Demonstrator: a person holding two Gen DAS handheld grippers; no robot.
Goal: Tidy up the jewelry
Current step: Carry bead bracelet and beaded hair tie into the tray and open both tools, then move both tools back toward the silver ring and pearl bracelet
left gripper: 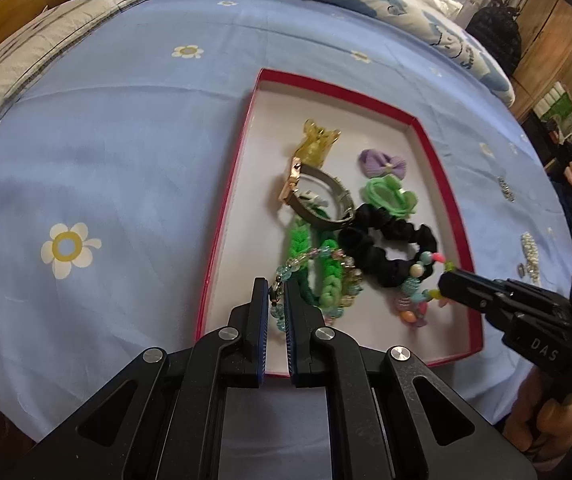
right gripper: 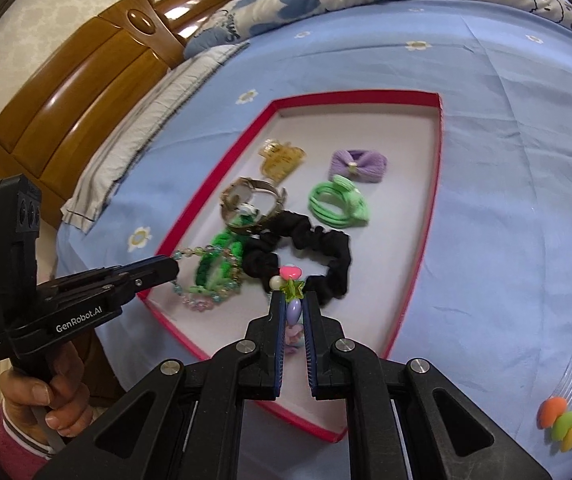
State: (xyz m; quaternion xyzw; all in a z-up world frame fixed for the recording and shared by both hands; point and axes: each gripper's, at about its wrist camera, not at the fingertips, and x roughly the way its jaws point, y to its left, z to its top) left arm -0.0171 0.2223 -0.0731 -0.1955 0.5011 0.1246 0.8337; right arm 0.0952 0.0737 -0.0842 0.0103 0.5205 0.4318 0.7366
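A red-rimmed tray [left gripper: 246,128] [right gripper: 441,152] lies on the blue bedsheet. It holds a yellow claw clip [left gripper: 317,142], a purple bow [left gripper: 381,164], green hair ties [left gripper: 389,196], a watch [left gripper: 317,196], a black scrunchie [left gripper: 389,252] and a green braided band [left gripper: 305,248]. My left gripper [left gripper: 276,300] is shut on a clear teal bead bracelet [left gripper: 286,272] over the tray's near edge. My right gripper [right gripper: 294,312] is shut on a colourful charm bracelet [right gripper: 290,284], which also shows in the left wrist view [left gripper: 417,300].
A pearl clip [left gripper: 529,252] and a small metal piece [left gripper: 505,190] lie on the sheet right of the tray. A clear comb with orange and green charms [right gripper: 565,420] lies at the near right. Pillows and a wooden headboard [right gripper: 86,92] stand behind.
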